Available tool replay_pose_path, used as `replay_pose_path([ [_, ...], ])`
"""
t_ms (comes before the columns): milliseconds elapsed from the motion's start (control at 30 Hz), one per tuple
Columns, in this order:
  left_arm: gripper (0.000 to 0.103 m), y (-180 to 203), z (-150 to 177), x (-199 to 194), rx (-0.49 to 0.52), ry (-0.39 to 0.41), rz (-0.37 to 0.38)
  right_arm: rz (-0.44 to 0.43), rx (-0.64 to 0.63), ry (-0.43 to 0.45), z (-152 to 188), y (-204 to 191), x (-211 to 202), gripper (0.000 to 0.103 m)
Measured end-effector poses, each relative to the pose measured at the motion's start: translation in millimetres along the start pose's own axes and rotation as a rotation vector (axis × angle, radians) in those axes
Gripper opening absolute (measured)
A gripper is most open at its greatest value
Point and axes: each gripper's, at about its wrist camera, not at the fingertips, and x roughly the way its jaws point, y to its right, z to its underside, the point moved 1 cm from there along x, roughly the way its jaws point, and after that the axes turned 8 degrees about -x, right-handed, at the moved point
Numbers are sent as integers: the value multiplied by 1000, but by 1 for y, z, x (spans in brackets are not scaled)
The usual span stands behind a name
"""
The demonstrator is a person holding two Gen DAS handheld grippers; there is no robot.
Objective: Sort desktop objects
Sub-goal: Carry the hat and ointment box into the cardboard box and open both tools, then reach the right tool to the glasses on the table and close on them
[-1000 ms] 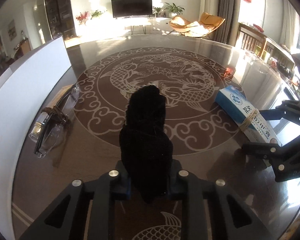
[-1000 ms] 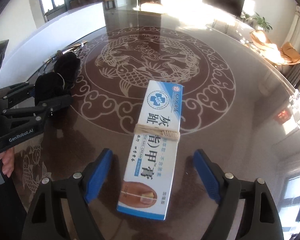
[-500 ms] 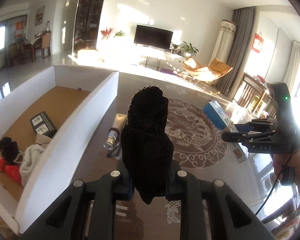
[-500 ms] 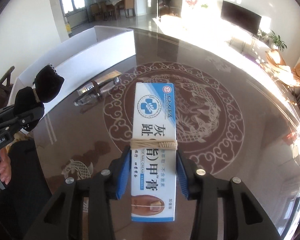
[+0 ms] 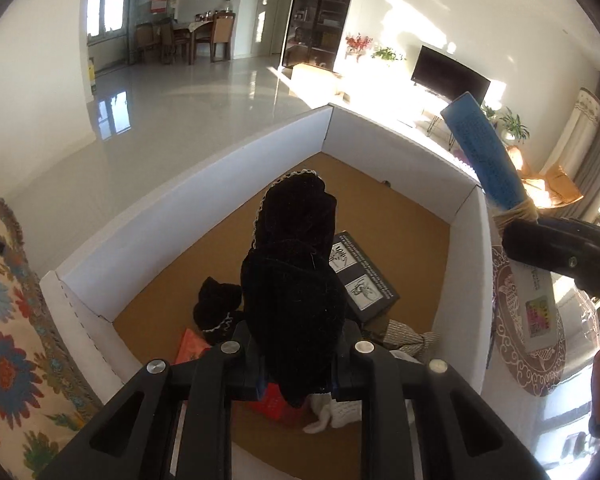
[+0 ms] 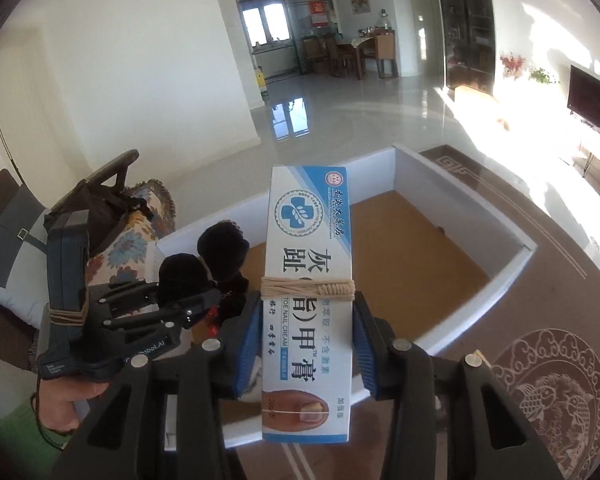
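Note:
My left gripper (image 5: 296, 360) is shut on a rolled black sock (image 5: 296, 280) and holds it above the white cardboard box (image 5: 180, 208) with a brown floor. My right gripper (image 6: 306, 344) is shut on a blue-and-white cream carton (image 6: 308, 280) bound with a rubber band, held over the box's near wall (image 6: 480, 296). The carton also shows at the right of the left wrist view (image 5: 484, 156). The left gripper with the sock shows in the right wrist view (image 6: 180, 300).
In the box lie a black booklet (image 5: 360, 280), another black sock (image 5: 216, 304), a red packet (image 5: 192, 348) and pale cloth (image 5: 336, 412). A patterned cushion (image 5: 8, 340) lies left of the box. The dark table with a fish pattern (image 6: 548, 400) lies to the right.
Both grippers have lifted their loads off the table and swung left over the box. The right gripper closed on the carton, which had lain between its open jaws.

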Motion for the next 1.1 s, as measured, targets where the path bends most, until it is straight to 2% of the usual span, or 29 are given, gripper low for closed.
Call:
replay_pose_path([
  [100,23,-17,4,20,-19,-58,-48,-32,-12,-61,-8,-24,58,43],
  [133,27,-21,6,24,-20,-72,-71,-43,-8,-81,-7,-31,74,44],
  [167,40,-25,8,28,-27,-82,-95,-63,6,-100,-5,-33,88,45],
  [200,51,-28,10,32,-34,-89,-119,-93,27,-118,-1,-33,102,51],
  [233,71,-31,11,32,-35,-81,-133,-118,45,-131,3,-34,111,59],
  [267,76,-30,14,27,-18,-47,-132,-115,55,-133,7,-33,114,72],
  [333,83,-29,20,16,-10,2,-161,-107,64,-85,14,-29,103,76],
  [433,83,-23,30,-3,-28,61,-79,-90,63,-14,26,-18,71,77],
  [467,83,-19,34,-10,-31,79,-46,-70,55,16,34,-14,52,83],
  [567,83,17,51,-31,12,122,54,62,19,100,70,8,-4,103],
  [600,83,39,49,-42,44,127,92,124,11,117,88,17,-22,103],
  [667,83,74,66,-54,135,127,170,226,17,101,130,37,-52,103],
  [733,85,118,82,-58,248,117,215,301,54,32,182,59,-71,103],
  [833,89,172,115,-48,395,57,247,363,117,-114,259,88,-87,103],
  [933,89,210,146,-18,475,-31,221,400,193,-165,313,103,-101,103],
  [1000,89,222,161,8,473,-96,182,388,265,-150,330,110,-106,103],
  [1067,89,218,169,28,417,-156,156,367,324,-127,335,118,-105,103],
  [1100,89,212,170,32,377,-170,166,354,341,-115,329,119,-99,103],
])
